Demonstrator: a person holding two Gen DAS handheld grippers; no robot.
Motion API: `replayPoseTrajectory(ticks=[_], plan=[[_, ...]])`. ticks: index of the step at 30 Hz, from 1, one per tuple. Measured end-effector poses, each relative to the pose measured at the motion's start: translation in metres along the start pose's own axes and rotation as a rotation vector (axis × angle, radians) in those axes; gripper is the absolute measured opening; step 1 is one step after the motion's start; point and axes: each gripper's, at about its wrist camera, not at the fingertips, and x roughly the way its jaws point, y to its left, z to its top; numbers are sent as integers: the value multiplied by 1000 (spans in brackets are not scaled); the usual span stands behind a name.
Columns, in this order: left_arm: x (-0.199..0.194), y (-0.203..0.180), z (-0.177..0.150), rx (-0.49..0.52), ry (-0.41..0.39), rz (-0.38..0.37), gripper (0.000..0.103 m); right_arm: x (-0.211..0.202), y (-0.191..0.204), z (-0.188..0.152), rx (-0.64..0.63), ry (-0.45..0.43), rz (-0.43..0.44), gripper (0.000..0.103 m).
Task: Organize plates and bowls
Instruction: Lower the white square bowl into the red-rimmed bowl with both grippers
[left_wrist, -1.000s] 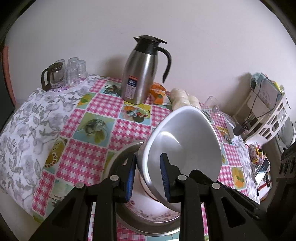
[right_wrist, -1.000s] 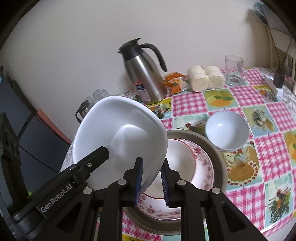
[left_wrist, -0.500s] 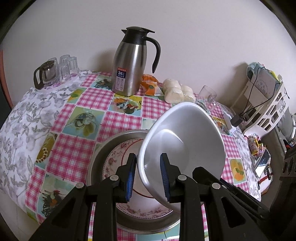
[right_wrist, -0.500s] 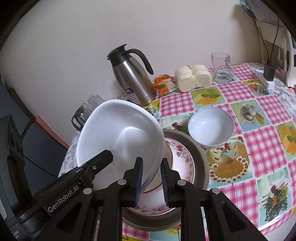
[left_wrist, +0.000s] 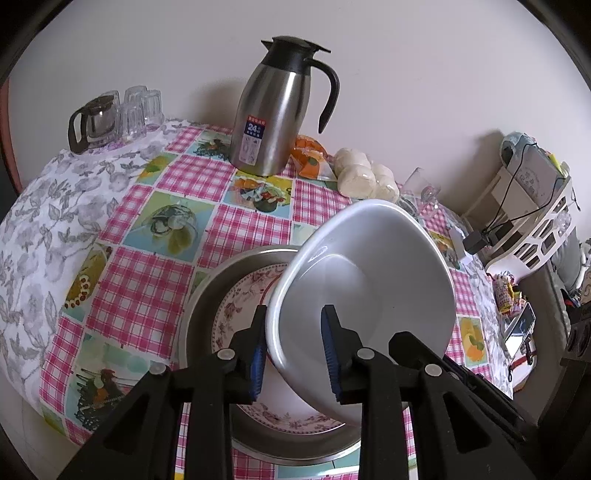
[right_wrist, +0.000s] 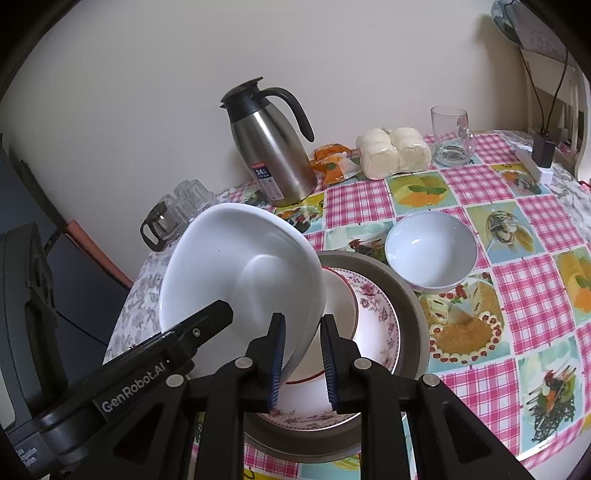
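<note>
Checkered surface (right_wrist: 480, 184) below me: my left tool (left_wrist: 293, 347) and right tool (right_wrist: 301, 354) both pinch the tilted white bowl (right_wrist: 240, 277) by its rim, lifted over the floral plate (right_wrist: 376, 314) in the metal tray (right_wrist: 410, 306).

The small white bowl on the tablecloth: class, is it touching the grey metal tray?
Cannot tell. In the right wrist view the small white bowl sits right at the grey metal tray rim, overlapping it in the picture; no gap or contact shows plainly.
</note>
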Motion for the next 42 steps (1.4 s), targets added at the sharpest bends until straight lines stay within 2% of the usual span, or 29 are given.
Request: replayPoseTrajectory(ticks=[18,42], plan=[[21,6,-3,-42,65,-22,33,18,-10,-1,39,32,-5,21],[27,13,-1,-84,86,-36,36,34,-19,-3,88,64,-18,27]])
